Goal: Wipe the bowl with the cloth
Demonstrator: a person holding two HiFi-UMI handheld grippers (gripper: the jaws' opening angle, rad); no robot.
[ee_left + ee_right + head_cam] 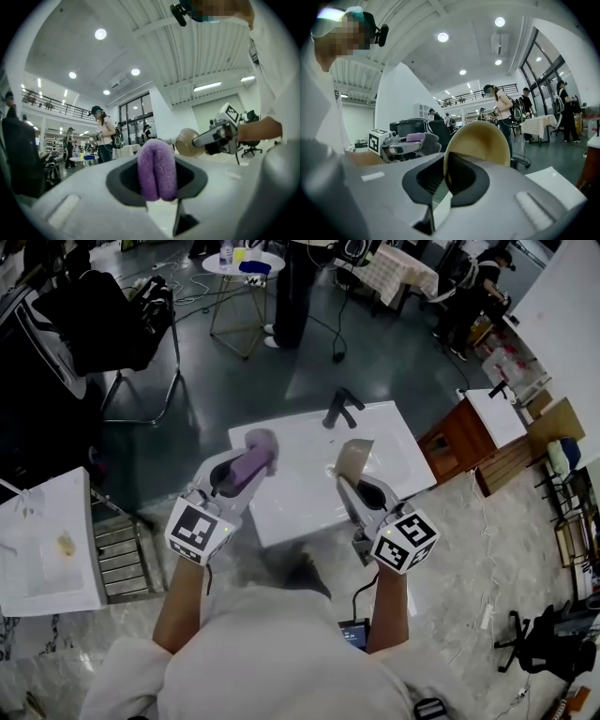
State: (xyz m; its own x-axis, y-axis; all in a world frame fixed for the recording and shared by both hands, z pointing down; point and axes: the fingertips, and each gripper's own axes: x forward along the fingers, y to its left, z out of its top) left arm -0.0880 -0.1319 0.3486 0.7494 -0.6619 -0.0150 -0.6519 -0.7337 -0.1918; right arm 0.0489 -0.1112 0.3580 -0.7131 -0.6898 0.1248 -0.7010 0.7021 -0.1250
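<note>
A purple fluffy cloth (157, 168) is pinched in my left gripper (253, 457), folded over and sticking up out of the jaws; the same cloth (255, 455) shows in the head view above the white sink top. My right gripper (353, 474) is shut on the rim of a tan bowl (480, 143), which stands on edge with its hollow toward the camera. In the head view the bowl (353, 459) hangs over the sink to the right of the cloth, a short gap apart. Each gripper appears in the other's view: the right gripper (220, 137), the left gripper (401, 146).
A white sink (300, 479) with a dark faucet (339, 409) lies below both grippers. A white table (42, 545) stands at the left, a wooden cabinet (464, 437) at the right. Chairs (122, 324), a small round table (239, 268) and several people fill the hall behind.
</note>
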